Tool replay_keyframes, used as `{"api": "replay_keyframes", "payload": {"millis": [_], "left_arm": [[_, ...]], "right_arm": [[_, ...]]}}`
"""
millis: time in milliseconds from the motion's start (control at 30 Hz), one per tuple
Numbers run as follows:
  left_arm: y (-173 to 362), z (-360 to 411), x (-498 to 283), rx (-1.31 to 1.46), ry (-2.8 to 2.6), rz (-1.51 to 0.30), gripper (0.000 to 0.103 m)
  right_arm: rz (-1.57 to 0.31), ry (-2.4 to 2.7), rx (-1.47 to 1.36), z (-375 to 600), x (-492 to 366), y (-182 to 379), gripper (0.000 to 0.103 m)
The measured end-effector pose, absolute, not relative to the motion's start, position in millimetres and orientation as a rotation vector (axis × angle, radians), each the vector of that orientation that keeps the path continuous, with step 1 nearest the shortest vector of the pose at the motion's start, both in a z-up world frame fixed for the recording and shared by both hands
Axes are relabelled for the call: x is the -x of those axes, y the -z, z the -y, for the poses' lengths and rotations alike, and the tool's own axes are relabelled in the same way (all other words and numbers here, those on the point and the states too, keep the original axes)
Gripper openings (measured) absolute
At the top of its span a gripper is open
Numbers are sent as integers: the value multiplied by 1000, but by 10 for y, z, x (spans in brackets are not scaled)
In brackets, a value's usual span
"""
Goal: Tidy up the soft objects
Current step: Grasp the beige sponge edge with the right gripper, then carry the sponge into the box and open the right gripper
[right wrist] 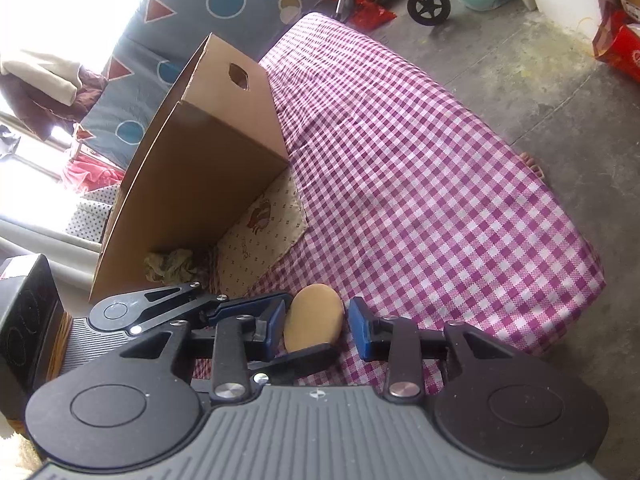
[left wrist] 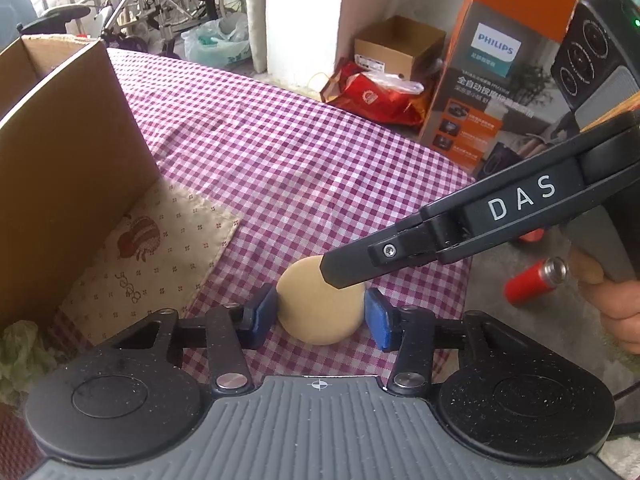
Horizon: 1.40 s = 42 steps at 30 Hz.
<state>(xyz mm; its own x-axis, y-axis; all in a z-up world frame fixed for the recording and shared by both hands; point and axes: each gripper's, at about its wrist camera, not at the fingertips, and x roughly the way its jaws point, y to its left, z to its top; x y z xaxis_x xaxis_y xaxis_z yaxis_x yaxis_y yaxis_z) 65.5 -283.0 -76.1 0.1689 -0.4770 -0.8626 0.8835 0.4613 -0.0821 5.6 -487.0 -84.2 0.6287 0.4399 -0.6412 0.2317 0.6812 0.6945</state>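
Sponge puff (left wrist: 320, 312), tan and round, sits on the checkered desk (left wrist: 304, 152) near its front edge, just in front of the open cardboard box (left wrist: 60, 168). Left tool (left wrist: 322, 316) straddles the puff: both blue pads touch or nearly touch its sides; cannot tell if it is clamped. Right tool (right wrist: 316, 326) comes in from the right; its left pad meets the puff, its right pad stands clear, so not gripping. Patterned cloth (left wrist: 160, 248) lies between box and puff. Crumpled green rag (right wrist: 170, 266) is at the box mouth.
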Motion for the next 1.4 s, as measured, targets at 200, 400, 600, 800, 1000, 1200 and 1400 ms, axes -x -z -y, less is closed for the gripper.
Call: {"api": "replay_keyframes", "payload": {"millis": [200,400,600,800,1000,1200,1400], "left_arm": [[761,2686,-862,-336,1063,-1048,45],[777,2594,-915,-281,1098,-1050,45],[777,2553,-933,-266,1111,-1041,45],[622,2401,-915,-232,1121,-1017,37],[221,2110,-923,-164,1083,-918,37],[-289,1670,-1050,-67,996,-766,41],[-443,1264,-1247,7,862,-690,71]], "right_arm": [[-910,-145,-878,4922,-60,873,38],[-926,-177,-925,4899,-134,924,38],[-936,-189,-937,4848,-237,955,22],[-922,-177,-904,4765,-220,878,8],[-824,-259,-788,4566,-274,383,8],[-728,-396,-606,4240,-602,-310,8],[-660,-517,-458,3889,-1156,-889,7]]}}
